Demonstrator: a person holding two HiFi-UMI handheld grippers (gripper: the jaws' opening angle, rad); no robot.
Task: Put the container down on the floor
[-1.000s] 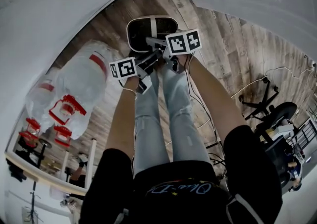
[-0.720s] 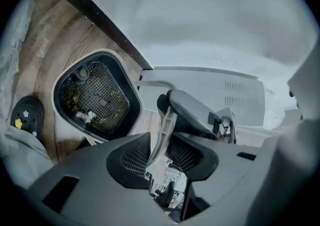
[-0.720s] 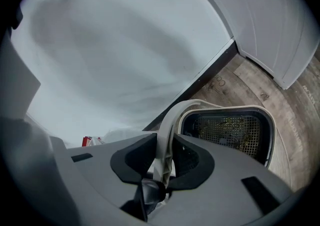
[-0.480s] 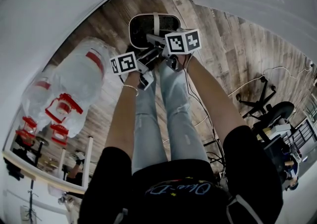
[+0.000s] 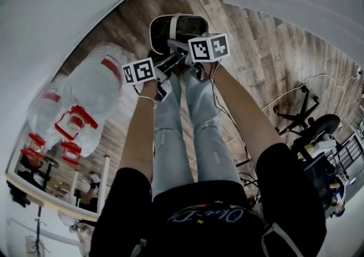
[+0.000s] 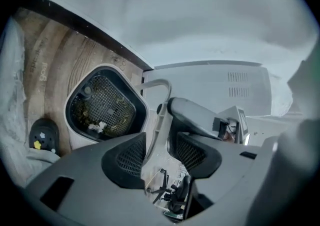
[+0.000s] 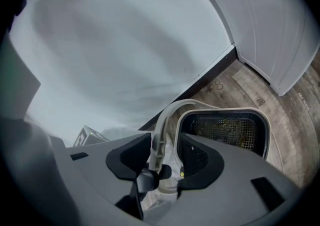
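The wooden floor (image 5: pixel 267 62) fills the upper half of the head view. The container (image 5: pixel 154 33), a white-rimmed bin with a mesh basket and some debris inside, appears to rest on it at upper centre, by the wall. It looks like stiff plastic and is probably light. Its 1 thin handle (image 7: pixel 160 120) likely swings, so a hold at the handle's middle should keep it level. The left gripper (image 6: pixel 159 147) and right gripper (image 7: pixel 165 155) are both spreading their jaws, with the handle between them unpinched.
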